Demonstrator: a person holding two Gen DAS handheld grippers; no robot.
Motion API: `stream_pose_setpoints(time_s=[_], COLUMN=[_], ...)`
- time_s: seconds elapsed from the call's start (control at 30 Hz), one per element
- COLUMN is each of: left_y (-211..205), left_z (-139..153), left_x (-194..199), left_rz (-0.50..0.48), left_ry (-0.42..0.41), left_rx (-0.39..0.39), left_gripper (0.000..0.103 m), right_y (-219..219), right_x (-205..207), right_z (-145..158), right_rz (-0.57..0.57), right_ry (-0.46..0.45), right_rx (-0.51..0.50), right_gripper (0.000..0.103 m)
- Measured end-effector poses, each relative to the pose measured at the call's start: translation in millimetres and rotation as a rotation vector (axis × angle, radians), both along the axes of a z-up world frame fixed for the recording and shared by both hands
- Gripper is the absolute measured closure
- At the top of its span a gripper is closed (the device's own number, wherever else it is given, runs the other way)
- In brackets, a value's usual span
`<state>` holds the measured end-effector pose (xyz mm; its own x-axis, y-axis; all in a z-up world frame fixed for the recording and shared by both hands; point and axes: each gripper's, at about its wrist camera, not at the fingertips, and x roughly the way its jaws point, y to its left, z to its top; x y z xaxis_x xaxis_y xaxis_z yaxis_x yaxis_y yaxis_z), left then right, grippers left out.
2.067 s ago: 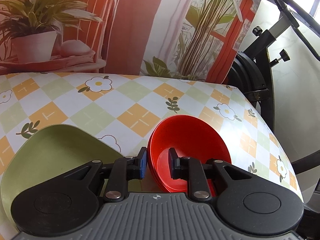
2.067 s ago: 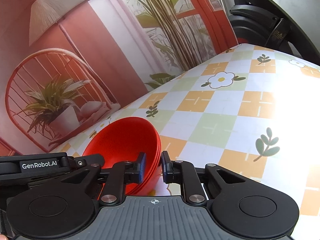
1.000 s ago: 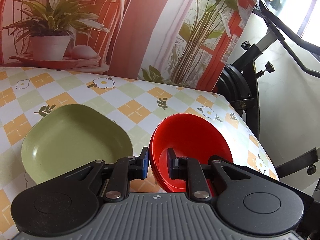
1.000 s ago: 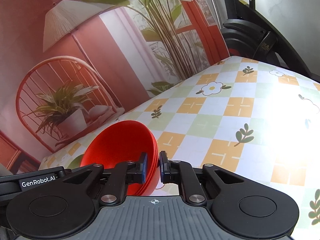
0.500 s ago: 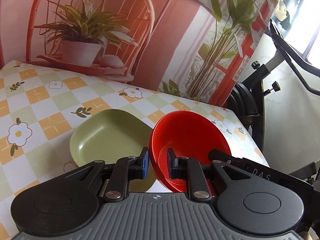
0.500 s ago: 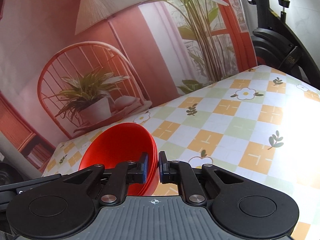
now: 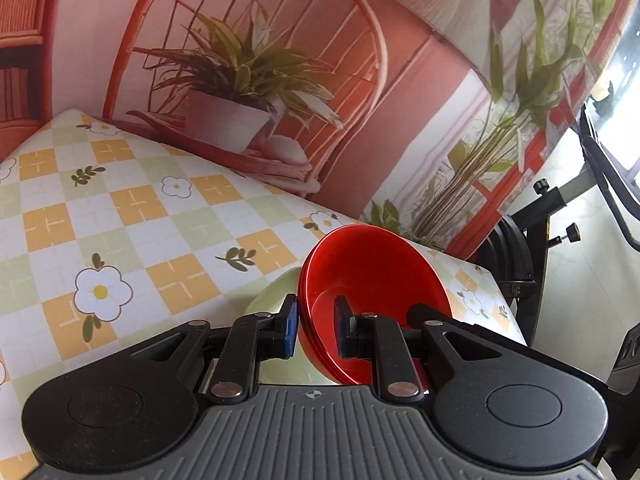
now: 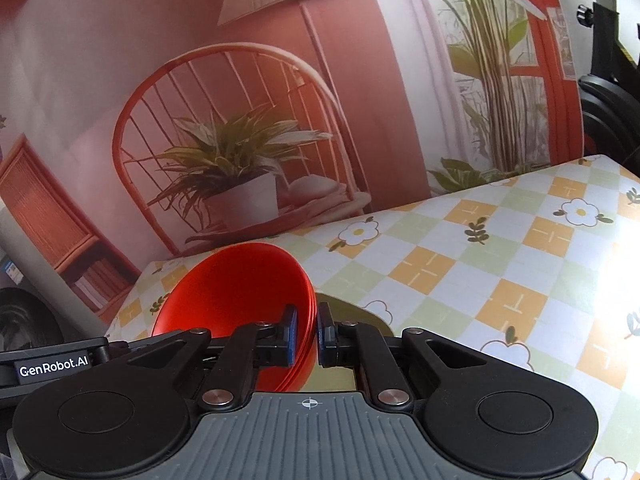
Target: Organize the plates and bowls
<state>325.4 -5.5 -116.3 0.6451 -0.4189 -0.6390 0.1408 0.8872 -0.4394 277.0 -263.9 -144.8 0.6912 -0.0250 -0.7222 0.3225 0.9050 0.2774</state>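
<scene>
Fingers of the left gripper clamp the red bowls' rim at 9 o'clock; the right gripper pinches the opposite rim. Both hold the stack tilted above a green plate on the checkered bench.

Stacked bowls held above the table, plate below them, backdrop behind

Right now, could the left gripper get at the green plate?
Probably not: the left gripper is shut on the red bowls, which the right gripper also holds, over the green plate.
</scene>
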Motion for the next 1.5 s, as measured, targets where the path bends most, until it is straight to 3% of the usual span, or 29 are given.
stream_pose_setpoints(time_s=[0.57,1.37,1.5], left_y=[-7.0,-16.4,-12.9], left_z=[-42.6,-46.0,-44.3], left_x=[15.9,18.7,18.6], left_rz=[-0.022,-0.022,-0.008], left_ry=[0.068,0.060,0.057], left_rx=[0.052,0.103,0.100], left_gripper=[0.083,0.083,0.082], right_y=[1.0,-12.2,-11.3], right_x=[10.5,8.3,8.5], right_z=[-36.8,-53.2,-52.2], right_rz=[0.014,-0.014,-0.016], right_ry=[0.080,0.088,0.094], right_rx=[-0.041,0.002,-0.001], right_gripper=[0.094,0.094,0.088])
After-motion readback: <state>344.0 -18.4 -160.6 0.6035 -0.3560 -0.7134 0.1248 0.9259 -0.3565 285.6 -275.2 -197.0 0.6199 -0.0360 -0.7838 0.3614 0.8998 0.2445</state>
